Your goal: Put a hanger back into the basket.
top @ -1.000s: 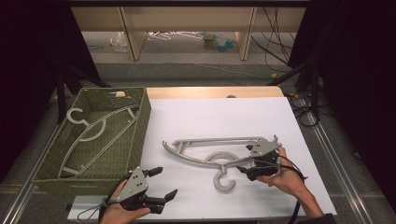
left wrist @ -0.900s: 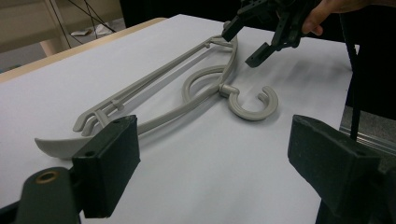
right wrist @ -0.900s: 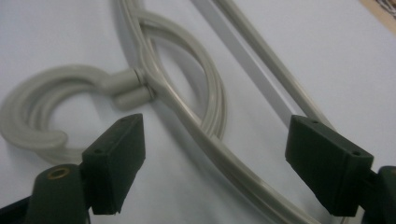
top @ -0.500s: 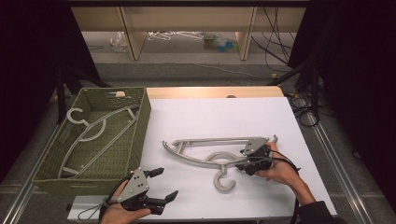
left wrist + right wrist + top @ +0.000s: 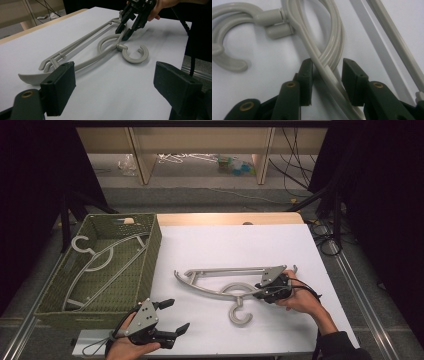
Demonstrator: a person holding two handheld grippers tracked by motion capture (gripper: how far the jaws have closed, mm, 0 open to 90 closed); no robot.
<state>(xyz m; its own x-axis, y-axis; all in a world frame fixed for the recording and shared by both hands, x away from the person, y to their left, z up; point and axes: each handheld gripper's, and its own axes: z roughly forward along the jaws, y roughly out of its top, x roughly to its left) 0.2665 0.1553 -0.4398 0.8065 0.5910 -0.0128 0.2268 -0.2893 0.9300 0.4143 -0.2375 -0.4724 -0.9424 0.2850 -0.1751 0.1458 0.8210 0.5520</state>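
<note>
Your right tool [image 5: 325,82] has its jaws spread on either side of the grey plastic hanger [image 5: 227,279], straddling the doubled bar just behind the hook's neck; they aren't pressed on it yet. That is a sound place to grip: the two strands run together there, close to the hook [image 5: 227,50], so the load should hang near balance. Judge the hanger as light and stiff, but smooth and glossy, so it may twist or slide between the pads if you pinch only one strand. Close squarely over both.

The hanger lies flat on the white desk [image 5: 210,245], right of the green woven basket [image 5: 150,250], which already holds another hanger [image 5: 107,257]. Your left tool [image 5: 172,316] rests wide open at the desk's near edge, well apart from the hanger.
</note>
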